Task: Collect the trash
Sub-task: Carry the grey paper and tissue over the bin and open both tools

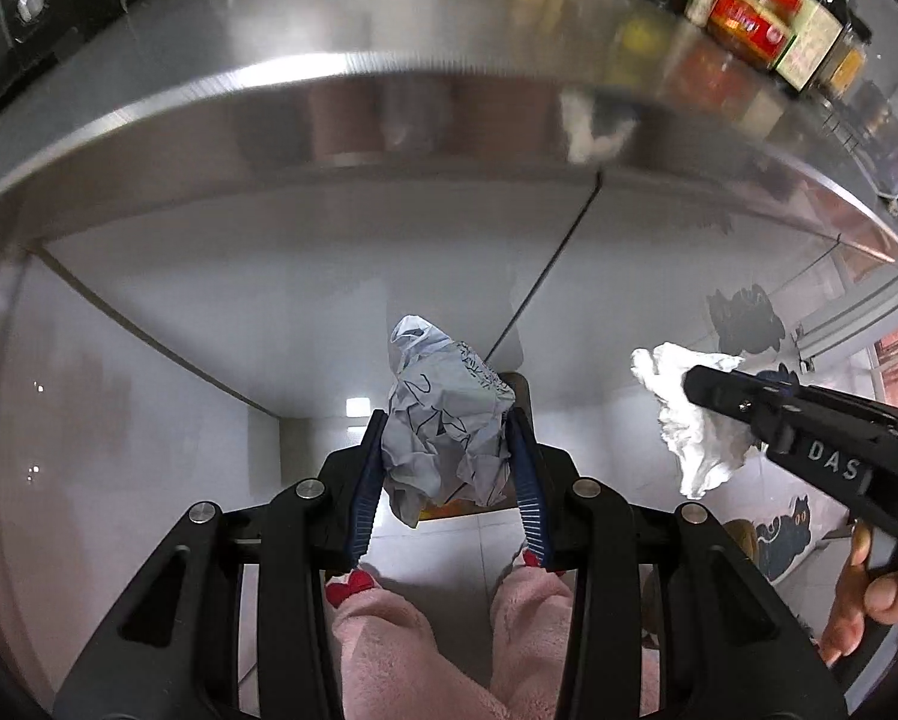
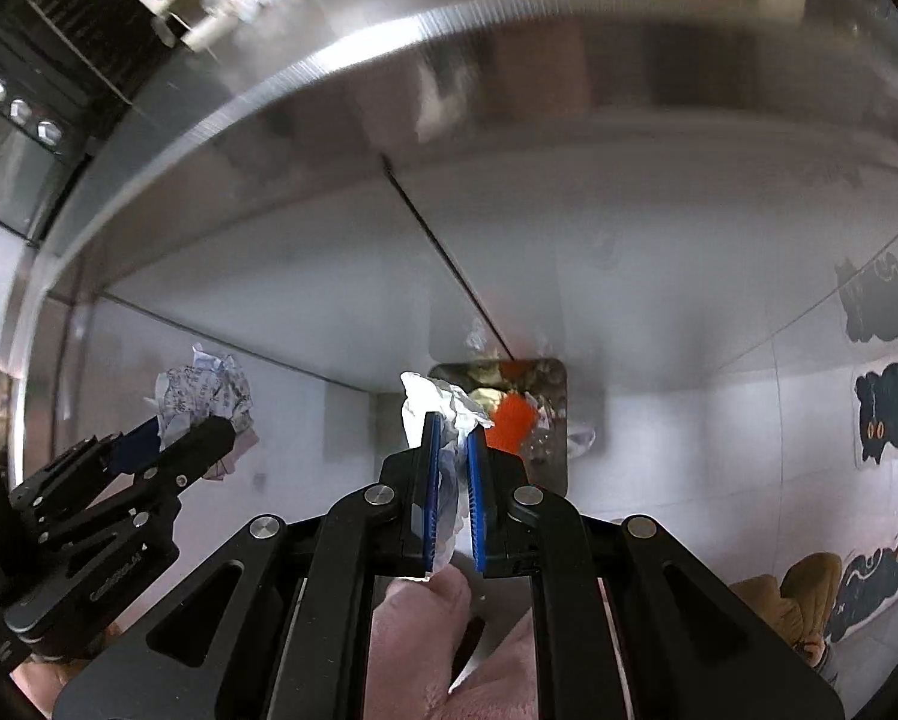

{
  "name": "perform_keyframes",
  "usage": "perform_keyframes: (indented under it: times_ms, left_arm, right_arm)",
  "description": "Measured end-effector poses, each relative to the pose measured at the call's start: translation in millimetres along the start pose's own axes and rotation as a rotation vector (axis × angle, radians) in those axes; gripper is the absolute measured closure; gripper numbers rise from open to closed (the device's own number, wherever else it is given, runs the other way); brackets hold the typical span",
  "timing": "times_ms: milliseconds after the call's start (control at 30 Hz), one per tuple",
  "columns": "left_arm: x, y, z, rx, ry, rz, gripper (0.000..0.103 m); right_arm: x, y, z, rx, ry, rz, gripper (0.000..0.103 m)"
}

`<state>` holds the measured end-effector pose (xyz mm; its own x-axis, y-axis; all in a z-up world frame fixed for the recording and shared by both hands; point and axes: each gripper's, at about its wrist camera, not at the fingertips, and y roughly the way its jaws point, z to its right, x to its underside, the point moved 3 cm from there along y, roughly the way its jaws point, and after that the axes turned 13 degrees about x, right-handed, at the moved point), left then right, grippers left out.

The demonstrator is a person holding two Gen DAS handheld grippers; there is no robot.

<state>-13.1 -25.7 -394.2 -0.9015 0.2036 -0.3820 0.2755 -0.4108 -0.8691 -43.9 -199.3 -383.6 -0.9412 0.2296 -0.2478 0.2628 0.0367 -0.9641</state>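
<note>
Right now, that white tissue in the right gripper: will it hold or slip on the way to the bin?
The white tissue looks crumpled and limp, probably very light. The right gripper pinches only part; loose folds hang out, so it may tear or slip free.

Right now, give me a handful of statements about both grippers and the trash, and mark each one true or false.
1. The left gripper grips a crumpled bluish printed paper. True.
2. The right gripper is empty. False: it pinches a white tissue.
3. Both grippers hang below the steel counter edge. True.
4. The bin on the floor holds nothing. False: orange and clear trash lies inside.
</note>
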Motion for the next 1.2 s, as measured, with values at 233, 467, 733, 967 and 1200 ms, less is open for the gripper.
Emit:
perform_keyframes:
  times_ms: [233, 467, 733, 967, 1200]
  left_arm:
    - [8.7, 64.3, -17.0, 0.022, -0.028, -0.115, 0.066]
    - [11.8, 111.2, -31.5, 0.014, -0.047, -0.184, 0.065]
    - [14.2, 150.0, -42.2, 0.017, -0.031, -0.246, 0.064]
    - [11.9, 162.3, -40.8, 0.03, -0.032, -0.259, 0.058]
    - [9.8, 149.8, -48.0, 0.0, -0.045, -0.238, 0.037]
  right_arm:
    - [0.6, 52.5, 2.0, 0.013, 0.007, -0.028, 0.093]
    - [6.0, 99.3, -0.4, 0.026, 0.016, -0.074, 0.093]
    - [-0.9, 124.2, 0.6, 0.016, 0.077, -0.134, 0.09]
    - [-7.2, 124.6, 1.7, 0.014, 0.104, -0.163, 0.089]
    - [-12.3, 123.1, 4.9, 0.015, 0.112, -0.168, 0.068]
